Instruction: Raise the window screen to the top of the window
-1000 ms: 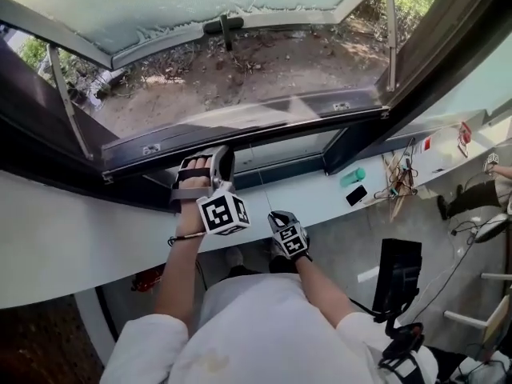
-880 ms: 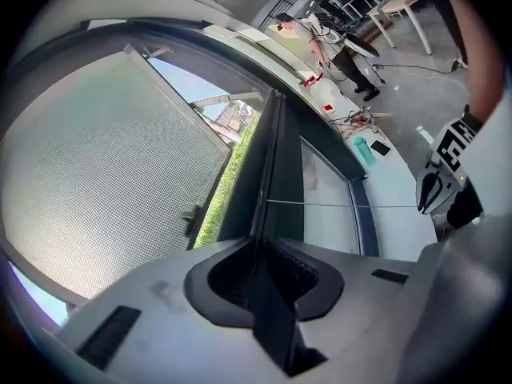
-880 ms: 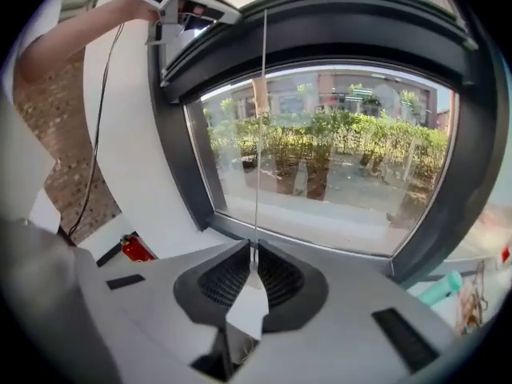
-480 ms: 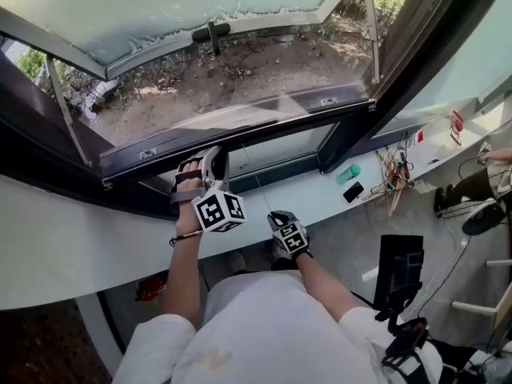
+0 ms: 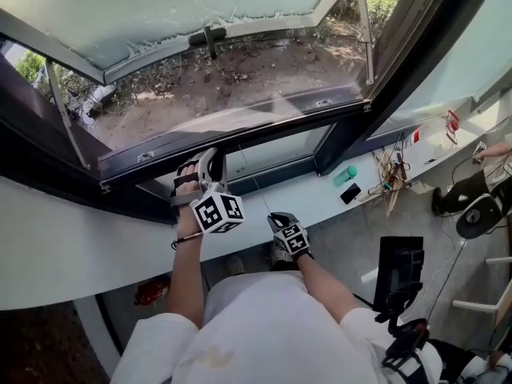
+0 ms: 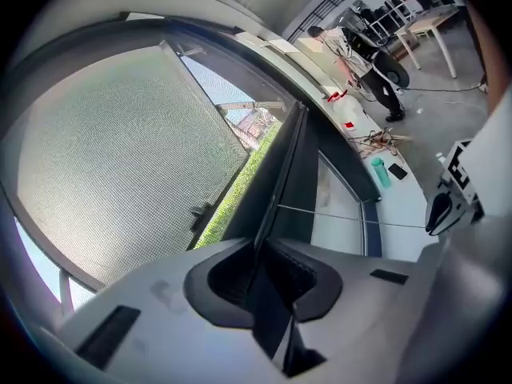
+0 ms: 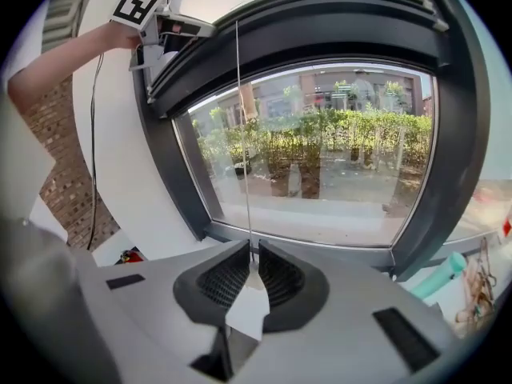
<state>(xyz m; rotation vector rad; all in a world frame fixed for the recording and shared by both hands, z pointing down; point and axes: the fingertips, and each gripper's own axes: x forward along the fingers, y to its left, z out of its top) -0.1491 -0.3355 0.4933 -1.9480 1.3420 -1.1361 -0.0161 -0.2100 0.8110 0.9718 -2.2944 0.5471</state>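
Position: window screen bar (image 5: 264, 130) low in the opening, along the dark lower edge of the open part, just above the fixed lower pane (image 5: 280, 152). Not at the top of the window. Hard to separate bar from frame in the head view.

Left hand-held gripper (image 5: 210, 160) right on the bar, towards its left end, jaws closed on a thin dark edge of it. Same grip plain in the left gripper view: left hand-held gripper (image 6: 268, 246) with pads pressed to either side of the dark strip, strip running away between them. Mesh texture across the big pane at that view's left.

Thin cord (image 5: 258, 184) dropping from the bar, past the lower pane, to the right hand-held gripper (image 5: 282, 218), well below the bar and to the right of the left one. In the right gripper view, right hand-held gripper (image 7: 250, 254) nearly closed, pinching the cord (image 7: 240, 134) at its lower end; white tab (image 7: 248, 306) lodged behind the pads.

Beyond the bar: sash (image 5: 160, 6) swung outward, dark handle (image 5: 208, 34) on its far edge, bare ground (image 5: 240, 78) beneath.

Below the window: white surface (image 5: 316, 202) carrying a teal bottle (image 5: 346, 174) and a dark phone (image 5: 350, 193), both well right of the grippers.
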